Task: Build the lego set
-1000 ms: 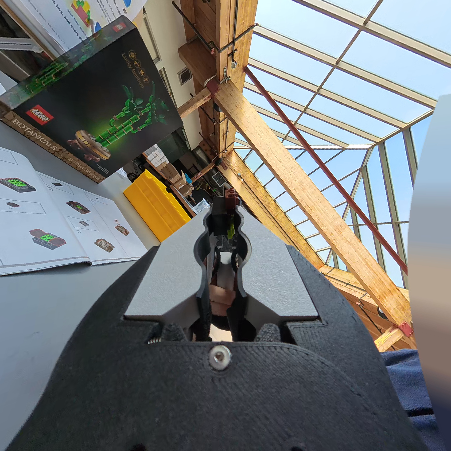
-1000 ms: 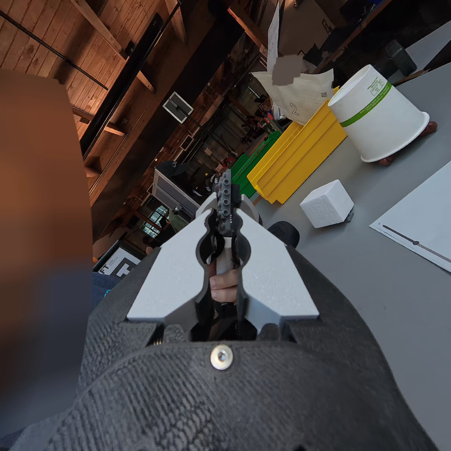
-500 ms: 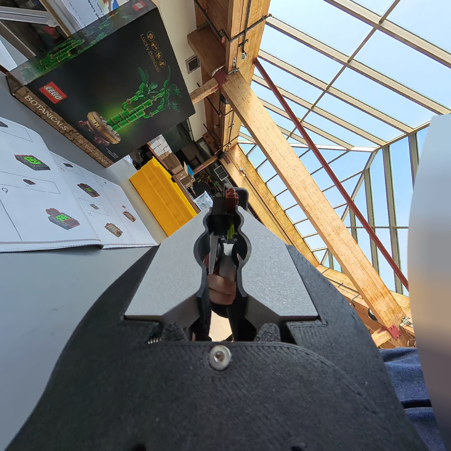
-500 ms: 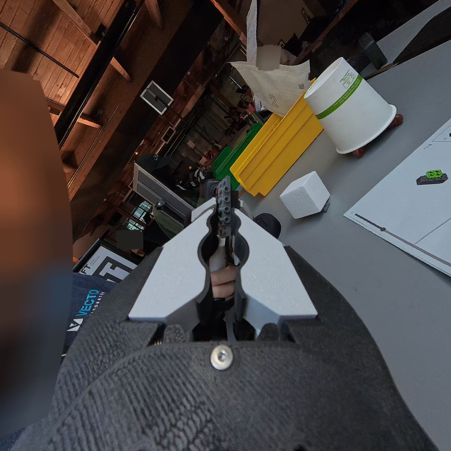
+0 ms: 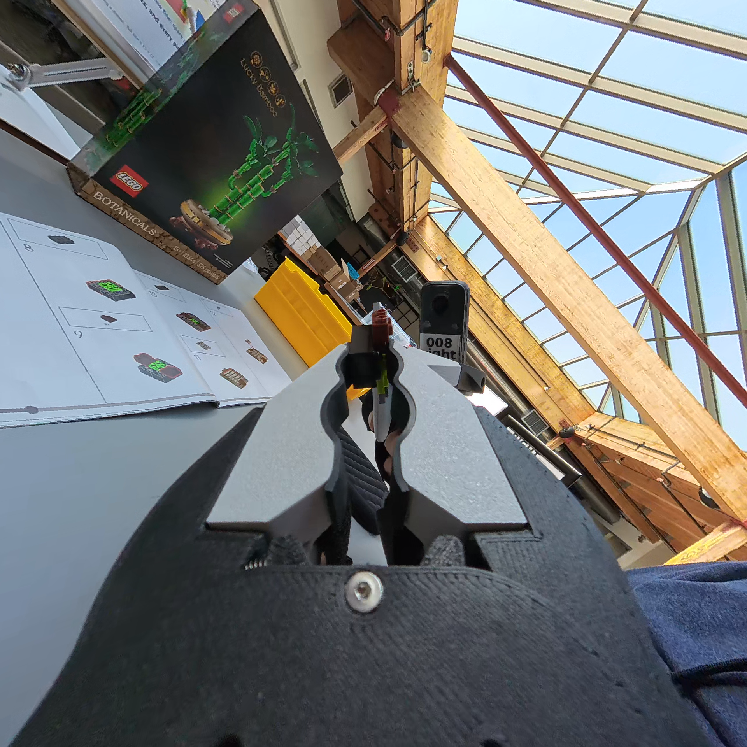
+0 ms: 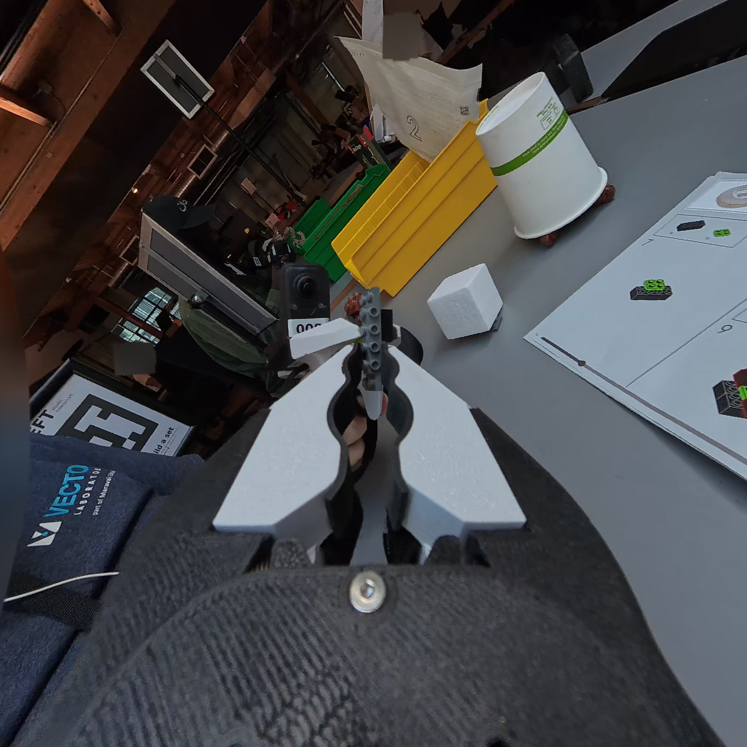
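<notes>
Both handheld tools are lifted off the grey tabletop [image 6: 566, 465] and brought tip to tip in the air. The left gripper [image 5: 370, 355] has its grey fingers pinched together on a small brick assembly of black, reddish-brown and lime-green pieces [image 5: 370, 343], which pokes out past the tips. The right gripper [image 6: 372, 355] is clamped on a thin dark-grey studded plate [image 6: 371, 335], held edge-on between its fingers, and the plate sits against that same small assembly (whether the two are actually pressed together, I cannot tell). Each view shows the other tool's black camera just beyond the tips.

On the table lies the open white instruction booklet [image 5: 101, 323], with the dark lego box showing a green bamboo plant [image 5: 210, 153] standing behind it. Farther along are a yellow plastic bin [image 6: 412, 210], a white foam cube [image 6: 465, 299] and an upturned white paper cup with a green band [image 6: 537, 157], resting on small brown pieces.
</notes>
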Motion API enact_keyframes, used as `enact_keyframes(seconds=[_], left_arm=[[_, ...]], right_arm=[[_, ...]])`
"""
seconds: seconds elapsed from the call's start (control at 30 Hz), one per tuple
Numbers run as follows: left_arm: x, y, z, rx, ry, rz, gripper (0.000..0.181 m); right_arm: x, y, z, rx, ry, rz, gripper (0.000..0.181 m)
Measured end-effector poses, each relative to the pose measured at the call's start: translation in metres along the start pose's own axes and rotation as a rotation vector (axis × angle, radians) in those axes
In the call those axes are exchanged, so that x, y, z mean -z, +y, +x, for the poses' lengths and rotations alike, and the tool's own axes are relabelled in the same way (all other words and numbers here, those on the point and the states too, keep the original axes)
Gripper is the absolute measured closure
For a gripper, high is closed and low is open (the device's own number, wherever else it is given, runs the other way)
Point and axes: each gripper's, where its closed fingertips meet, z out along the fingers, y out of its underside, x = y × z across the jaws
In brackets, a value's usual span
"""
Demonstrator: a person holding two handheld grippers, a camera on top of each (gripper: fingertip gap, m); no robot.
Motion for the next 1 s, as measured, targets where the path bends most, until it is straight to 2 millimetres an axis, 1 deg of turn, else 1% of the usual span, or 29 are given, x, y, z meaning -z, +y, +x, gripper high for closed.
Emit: enact_keyframes(seconds=[0.17, 0.27, 0.37, 0.47, 0.53, 0.67, 0.73, 0.83, 1.0], left_arm=[[0.001, 0.002, -0.001, 0.034, 0.027, -0.028, 0.168], [0.002, 0.0, -0.001, 0.05, 0.042, -0.025, 0.168], [0.002, -0.002, 0.003, 0.05, 0.065, -0.023, 0.168], [0.002, -0.004, 0.008, 0.057, 0.085, -0.023, 0.163], [0.003, -0.004, 0.008, 0.06, 0.083, -0.021, 0.166], [0.004, -0.004, 0.007, 0.116, 0.103, -0.02, 0.165], [0.006, -0.005, 0.004, 0.116, 0.092, -0.014, 0.164], [0.009, 0.0, 0.001, 0.108, 0.079, -0.055, 0.163], [0.015, 0.014, -0.003, 0.13, 0.074, -0.142, 0.164]], right_arm=[[0.0, 0.003, 0.0, -0.017, -0.012, -0.006, 0.173], [-0.001, 0.001, 0.0, -0.013, -0.012, 0.008, 0.173], [-0.001, -0.001, -0.003, -0.007, -0.025, 0.022, 0.173], [0.0, -0.003, -0.006, -0.016, -0.045, 0.034, 0.173], [0.0, -0.004, -0.007, -0.033, -0.06, 0.041, 0.173], [0.0, -0.003, -0.005, -0.084, -0.09, 0.048, 0.173], [0.001, -0.002, -0.004, -0.093, -0.094, 0.048, 0.173], [0.002, 0.003, -0.003, -0.081, -0.095, 0.018, 0.173], [0.001, 0.016, 0.001, -0.058, -0.094, -0.045, 0.173]])
